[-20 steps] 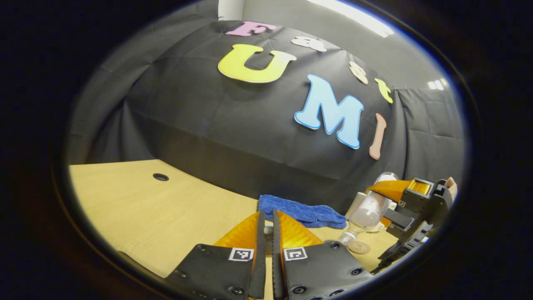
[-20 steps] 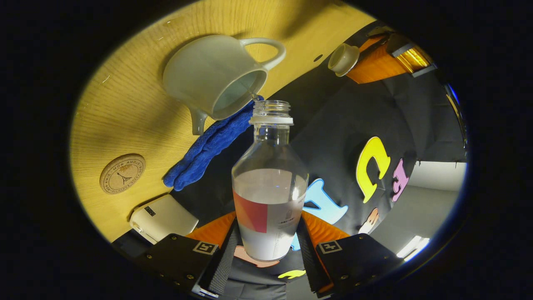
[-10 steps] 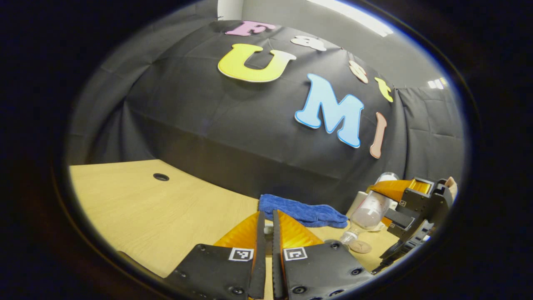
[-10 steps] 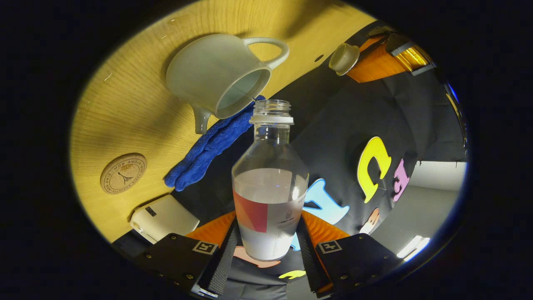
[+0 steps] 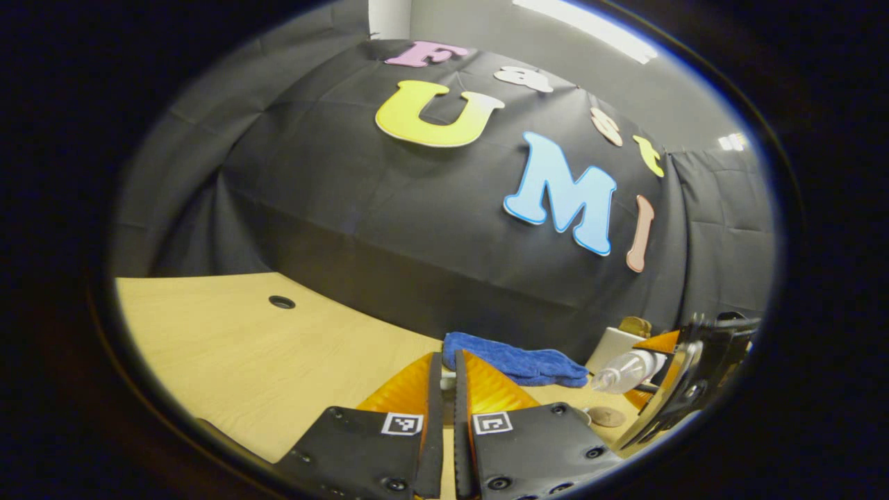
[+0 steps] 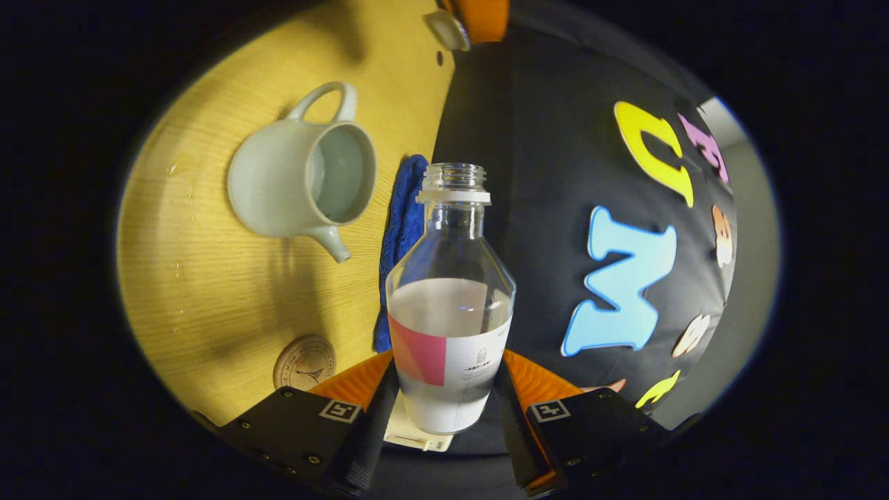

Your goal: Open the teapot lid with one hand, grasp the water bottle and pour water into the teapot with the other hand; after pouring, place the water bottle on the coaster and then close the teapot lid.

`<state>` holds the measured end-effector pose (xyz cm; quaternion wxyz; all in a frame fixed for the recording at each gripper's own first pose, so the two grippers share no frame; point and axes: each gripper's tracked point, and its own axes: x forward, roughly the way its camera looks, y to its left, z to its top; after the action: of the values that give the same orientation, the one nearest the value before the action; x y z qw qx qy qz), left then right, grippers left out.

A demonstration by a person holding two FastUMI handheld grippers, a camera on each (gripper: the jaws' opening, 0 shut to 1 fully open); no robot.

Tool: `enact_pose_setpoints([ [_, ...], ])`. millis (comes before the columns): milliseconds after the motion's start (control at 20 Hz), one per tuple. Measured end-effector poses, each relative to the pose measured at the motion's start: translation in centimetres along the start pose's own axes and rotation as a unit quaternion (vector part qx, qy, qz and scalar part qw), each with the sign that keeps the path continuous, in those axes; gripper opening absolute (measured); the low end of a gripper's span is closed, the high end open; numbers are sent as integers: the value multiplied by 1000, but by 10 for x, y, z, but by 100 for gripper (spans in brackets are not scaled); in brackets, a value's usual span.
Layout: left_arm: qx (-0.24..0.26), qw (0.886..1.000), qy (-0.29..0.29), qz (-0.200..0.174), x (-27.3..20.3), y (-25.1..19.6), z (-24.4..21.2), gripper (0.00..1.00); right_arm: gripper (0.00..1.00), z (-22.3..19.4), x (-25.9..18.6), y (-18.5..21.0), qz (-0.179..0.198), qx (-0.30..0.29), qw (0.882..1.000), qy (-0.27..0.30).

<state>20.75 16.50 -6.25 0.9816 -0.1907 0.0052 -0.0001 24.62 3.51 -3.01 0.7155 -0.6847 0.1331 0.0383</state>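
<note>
Lid (image 6: pixel 446 28): cut off at the top edge of the right gripper view, above the teapot (image 6: pixel 292 184) — too small and blurred to tell how it is held.
Lid in the left gripper view: a pale sliver between the fingers (image 5: pixel 432 389), mostly hidden by them.
Bottle (image 6: pixel 450 305): its base hidden behind the fingers (image 6: pixel 371 423) holding it.
White box (image 6: pixel 417 434): mostly hidden behind the bottle.
Blue towel (image 6: pixel 399 236): right edge hidden by the bottle.
Coaster (image 6: pixel 304 362): lower rim hidden — the gripper body covers it.
Right gripper (image 5: pixel 687 375): cut off right of the towel.
</note>
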Motion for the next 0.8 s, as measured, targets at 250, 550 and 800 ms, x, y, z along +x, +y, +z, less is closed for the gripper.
enact_pose_setpoints([
  [250,-2,1000,0,-3,-2,-4,1,12,73,-33,2,22,65,182,981,26],
  [550,1,1000,8,-6,-1,-7,-5,12,74,-54,11,28,94,416,904,30],
  [800,3,1000,8,-10,-1,-11,-4,15,74,-49,11,31,106,545,831,-8],
])
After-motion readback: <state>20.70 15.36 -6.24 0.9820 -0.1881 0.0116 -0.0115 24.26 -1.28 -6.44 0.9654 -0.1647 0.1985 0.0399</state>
